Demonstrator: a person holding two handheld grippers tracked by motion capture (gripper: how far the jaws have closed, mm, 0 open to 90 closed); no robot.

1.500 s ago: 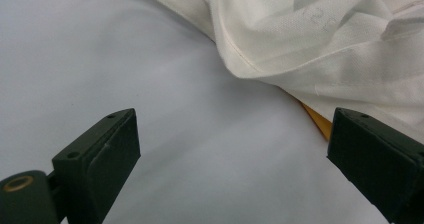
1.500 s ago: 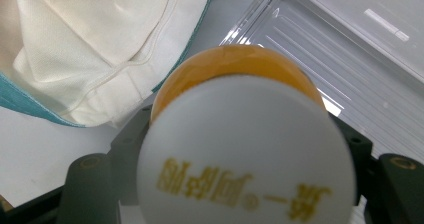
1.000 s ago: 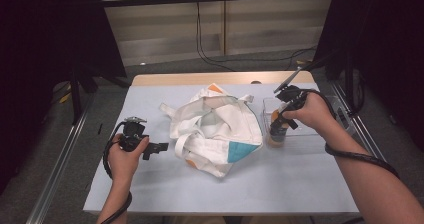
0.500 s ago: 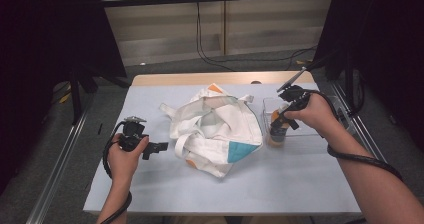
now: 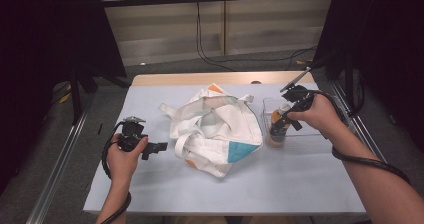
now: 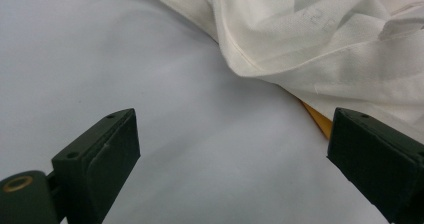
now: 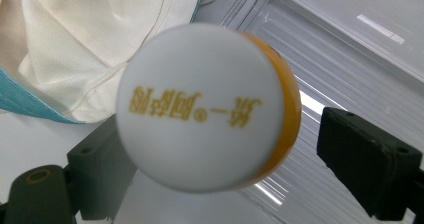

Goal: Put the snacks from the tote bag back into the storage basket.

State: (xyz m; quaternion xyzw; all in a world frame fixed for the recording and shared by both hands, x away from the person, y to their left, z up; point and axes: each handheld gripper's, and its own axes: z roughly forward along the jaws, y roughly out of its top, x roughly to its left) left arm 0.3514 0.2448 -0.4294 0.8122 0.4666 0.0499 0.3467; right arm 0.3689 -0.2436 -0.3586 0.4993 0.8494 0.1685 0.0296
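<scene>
Bottle (image 7: 207, 106): white cap with gold lettering, orange body; stands upright in the clear tray (image 5: 300, 134), just right of the bag (image 5: 215, 129) on the desk (image 5: 280, 184).
Right gripper (image 5: 282, 124): fingers have just been opening, now spread either side of the cap; judged released.
Left gripper (image 5: 159, 147): fingers spread, empty, left of the bag.

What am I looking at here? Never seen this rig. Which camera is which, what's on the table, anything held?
No robot: a person holds a two-jaw tool in each hand. The high view looks down on the table. The other two cameras ride on the tools and look along their black jaws.

On the table lie a crumpled white tote bag and a clear plastic tray with an orange bottle standing in it.

The left hand-held gripper is open over bare table beside the bag. The right hand-held gripper has just been opening; the bottle's white cap sits between its jaws with a gap showing on one side, so nothing is gripped.
</scene>
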